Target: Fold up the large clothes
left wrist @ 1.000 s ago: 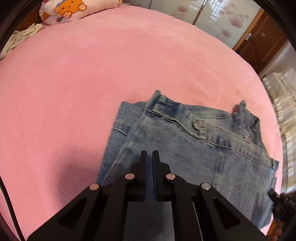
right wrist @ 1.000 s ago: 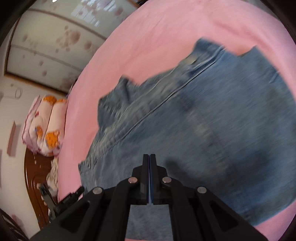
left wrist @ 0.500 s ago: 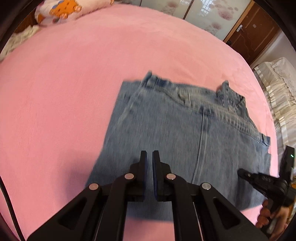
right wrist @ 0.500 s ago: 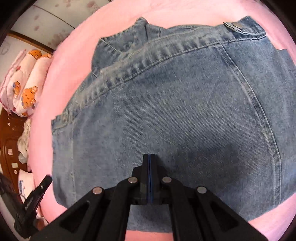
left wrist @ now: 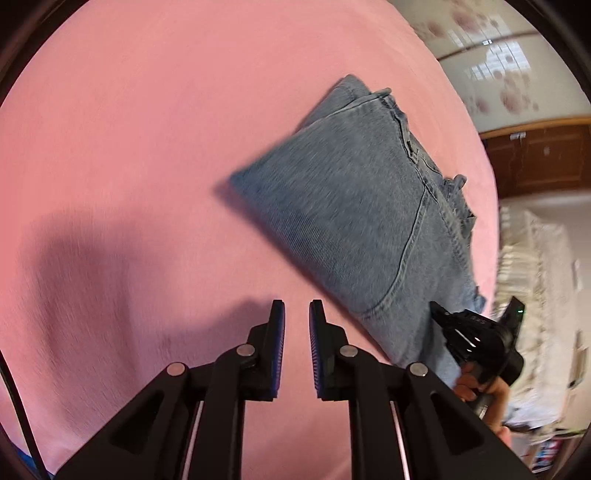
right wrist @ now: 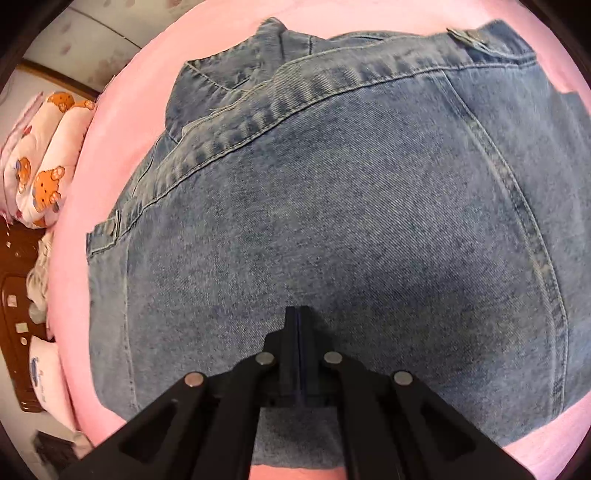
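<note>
A pair of light blue jeans (left wrist: 369, 221) lies folded into a thick rectangle on the pink bed cover (left wrist: 147, 147). My left gripper (left wrist: 296, 314) is open and empty, over bare cover just left of the jeans' near corner. My right gripper (right wrist: 298, 314) is shut, and its fingers rest low over the middle of the jeans (right wrist: 332, 203); whether it pinches denim I cannot tell. The waistband (right wrist: 295, 103) with its metal button (right wrist: 465, 35) lies at the far edge. The right gripper also shows in the left wrist view (left wrist: 476, 339), at the jeans' right end.
Rolled bear-print quilts (right wrist: 40, 162) lie at the far left of the bed by a dark wooden headboard (right wrist: 14, 295). A wardrobe with flowered glass doors (left wrist: 498, 74) and stacked white bedding (left wrist: 535, 295) stand beyond the bed's right edge.
My left gripper has opened, let go of the jeans and pulled back to the left over bare cover. The jeans now lie flat. The right gripper has stayed shut, low over the denim.
</note>
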Motion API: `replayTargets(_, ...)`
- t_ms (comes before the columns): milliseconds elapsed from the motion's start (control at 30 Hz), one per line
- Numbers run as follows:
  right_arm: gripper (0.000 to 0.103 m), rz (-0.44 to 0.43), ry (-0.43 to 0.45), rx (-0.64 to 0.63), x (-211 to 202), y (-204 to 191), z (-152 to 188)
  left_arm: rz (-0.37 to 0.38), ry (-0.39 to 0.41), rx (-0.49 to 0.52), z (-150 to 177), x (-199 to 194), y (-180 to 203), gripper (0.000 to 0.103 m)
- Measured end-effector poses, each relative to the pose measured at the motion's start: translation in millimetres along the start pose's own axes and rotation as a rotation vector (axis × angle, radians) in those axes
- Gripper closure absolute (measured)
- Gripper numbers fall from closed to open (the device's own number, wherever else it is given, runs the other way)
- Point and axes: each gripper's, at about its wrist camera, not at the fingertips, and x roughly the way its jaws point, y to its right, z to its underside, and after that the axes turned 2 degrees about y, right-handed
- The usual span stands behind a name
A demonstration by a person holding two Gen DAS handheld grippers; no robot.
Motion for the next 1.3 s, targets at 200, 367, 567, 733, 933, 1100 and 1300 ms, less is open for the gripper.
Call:
replayTargets(200,0.103,0.011,0.016,-0.039,-3.4,1.1,3.7,0.041,-0.012,-0.052,6.5,9.6,-12.5,0.075)
replayTargets(367,0.103,0.004,0.018,-0.049,-1.2,-3.3,3.6,0.124,-0.007,-0.071,3.8,16.9,-13.2,0.049)
replayTargets(567,0.103,-0.013,0.012,-0.04,-0.2,-1.2,2.0,0.159,0.018,-0.082,-17.3,33.2,-8.7,0.032)
replayTargets(733,0.103,-0.025,0.019,-0.04,-1.7,2.4,3.1,0.194,0.068,-0.069,-38.9,49.3,-0.9,0.034)
replayTargets(933,0.103,-0.035,0.019,-0.028,-0.8,4.0,3.0,0.182,0.121,-0.075,-63.6,68.3,13.3,0.054)
replayTargets(1100,0.103,-0.036,0.034,-0.026,-1.4,4.1,5.5,0.174,0.13,-0.074,-68.7,74.5,27.0,0.085)
replayTargets(1300,0.103,-0.017,0.043,-0.081,-0.7,-0.7,7.4,0.166,0.26,0.042,-53.9,49.6,61.0,0.095)
